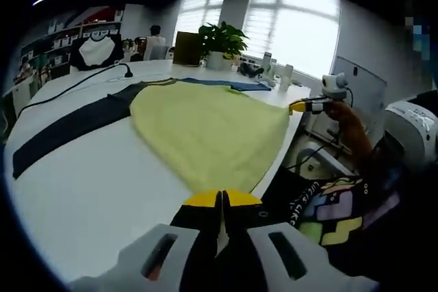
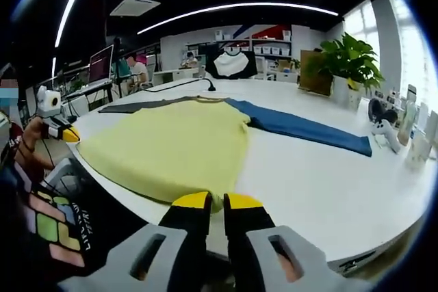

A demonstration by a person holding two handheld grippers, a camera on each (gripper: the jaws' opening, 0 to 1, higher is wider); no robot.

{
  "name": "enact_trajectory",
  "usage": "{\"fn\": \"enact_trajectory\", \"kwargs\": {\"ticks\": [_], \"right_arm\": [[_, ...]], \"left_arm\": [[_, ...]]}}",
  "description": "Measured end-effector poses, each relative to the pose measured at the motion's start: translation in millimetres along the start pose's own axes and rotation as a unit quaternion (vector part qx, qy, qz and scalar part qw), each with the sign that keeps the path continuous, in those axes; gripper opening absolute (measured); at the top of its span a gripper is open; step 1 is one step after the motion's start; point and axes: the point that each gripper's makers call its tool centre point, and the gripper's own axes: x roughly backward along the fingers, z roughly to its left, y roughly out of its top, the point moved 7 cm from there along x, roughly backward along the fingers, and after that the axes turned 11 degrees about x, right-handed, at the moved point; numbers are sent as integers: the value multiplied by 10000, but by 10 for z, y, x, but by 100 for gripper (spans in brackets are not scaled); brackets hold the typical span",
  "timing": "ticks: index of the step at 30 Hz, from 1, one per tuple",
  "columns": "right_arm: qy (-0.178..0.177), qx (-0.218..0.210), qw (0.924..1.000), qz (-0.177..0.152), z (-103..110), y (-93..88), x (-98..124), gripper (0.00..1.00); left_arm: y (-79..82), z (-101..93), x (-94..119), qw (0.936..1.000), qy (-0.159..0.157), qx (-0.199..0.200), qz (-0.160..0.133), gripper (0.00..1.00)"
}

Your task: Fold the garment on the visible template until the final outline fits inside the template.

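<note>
Your left gripper [image 1: 221,200] sits at the bottom centre of the left gripper view, jaws together, pinching the hem corner of the garment [image 1: 205,128]. Your right gripper [image 2: 216,203], bottom centre of the right gripper view, is likewise clamped on the opposite hem corner. The garment lies flat mid-frame on the white table [image 1: 82,189]: one yellow body, two dark sleeves spread out sideways. No template outline is discernible. This looks like the first fold. Next move likely calls for lifting both corners evenly and carrying the hem toward the collar.
</note>
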Motion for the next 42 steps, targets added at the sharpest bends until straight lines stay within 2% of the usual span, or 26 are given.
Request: {"fn": "enact_trajectory", "kwargs": {"ticks": [3, 4, 8, 12, 13, 14, 15, 21, 23, 28, 31, 33, 36, 37, 42], "right_arm": [[38, 88, 9999, 31, 19, 30, 59, 0], [46, 191, 9998, 74, 28, 33, 83, 0], [35, 168, 9998, 57, 32, 31, 122, 0], [-66, 157, 9998, -83, 0, 42, 84, 2], [-41, 181, 9998, -25, 11, 27, 61, 6], [22, 285, 9994, 173, 33, -14, 50, 7], [28, 340, 9992, 215, 43, -24, 39, 7], [164, 206, 9992, 309, 37, -68, 9, 8], [194, 51, 9990, 399, 17, -103, -10, 10], [174, -10, 9987, 478, -10, -170, -5, 13], [327, -165, 9985, 417, 32, -154, -16, 7], [436, -248, 9982, 338, 56, -135, -38, 7], [403, -309, 9981, 345, 38, -149, -76, 6], [384, -338, 9980, 376, 34, -163, -84, 3], [369, -424, 9980, 283, 2, -113, 22, 0]], "left_arm": [[20, -6, -11, 9999, -10, -43, -127, 2], [17, -3, -12, 9999, -31, -39, -137, 2], [-10, -14, -9, 9999, -7, -121, -103, 2], [23, 9, 2, 9997, 32, -155, -211, 3], [32, 14, 0, 9995, 54, -178, -245, 4], [36, 18, -3, 9995, 62, -186, -252, 4], [39, 12, -17, 9995, 62, -196, -245, 4], [51, -42, -71, 9990, -37, -392, -212, 6], [54, -44, -85, 9990, -47, -394, -222, 6], [20, -42, -119, 9990, -49, -414, -180, 6], [7, -48, -136, 9990, -72, -424, -150, 6], [9, -46, -149, 9990, -66, -421, -156, 6], [13, -47, -165, 9989, -77, -418, -173, 6], [13, -46, -169, 9989, -80, -417, -174, 6], [4, -35, -186, 9990, -63, -412, -157, 6]]}}
